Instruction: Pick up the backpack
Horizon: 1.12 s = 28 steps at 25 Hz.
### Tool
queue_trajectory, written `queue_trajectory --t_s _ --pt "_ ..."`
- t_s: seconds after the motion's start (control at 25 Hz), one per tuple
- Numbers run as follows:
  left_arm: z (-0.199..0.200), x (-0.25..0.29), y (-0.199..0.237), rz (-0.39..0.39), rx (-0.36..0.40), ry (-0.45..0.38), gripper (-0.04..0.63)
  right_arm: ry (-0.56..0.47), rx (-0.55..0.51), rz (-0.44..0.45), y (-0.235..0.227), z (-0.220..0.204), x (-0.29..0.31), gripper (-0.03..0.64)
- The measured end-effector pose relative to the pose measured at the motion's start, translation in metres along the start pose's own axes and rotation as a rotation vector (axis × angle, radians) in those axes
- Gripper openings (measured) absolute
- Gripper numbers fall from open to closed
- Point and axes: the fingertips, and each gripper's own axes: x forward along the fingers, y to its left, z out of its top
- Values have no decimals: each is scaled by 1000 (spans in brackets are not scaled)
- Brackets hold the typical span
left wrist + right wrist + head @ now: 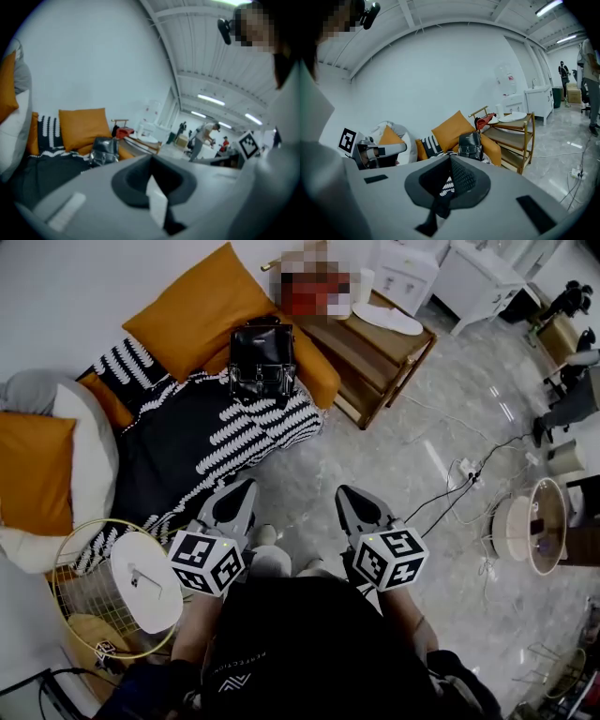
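A black leather backpack (262,360) stands upright on a dark mattress, leaning against orange cushions (200,311). It shows small in the left gripper view (104,150) and in the right gripper view (470,145). My left gripper (242,489) and right gripper (349,495) are held side by side over the floor, well short of the backpack. Both are shut with nothing between the jaws, and both point toward the mattress.
A black-and-white patterned blanket (202,446) covers the mattress. A wooden shelf cart (370,348) with a white plate stands right of the backpack. A wire basket (94,601) with a white lid sits at the lower left. Cables and a power strip (467,470) lie on the floor at right.
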Motion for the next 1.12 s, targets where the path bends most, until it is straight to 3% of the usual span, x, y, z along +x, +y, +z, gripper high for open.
queue_trajectory --t_s 0.76,1.12 --pt "39 12 122 -19 48 -3 6 40 -21 -29 36 28 120 -3" --pt "35 48 157 42 37 49 8 65 -15 -44 4 41 148 -3"
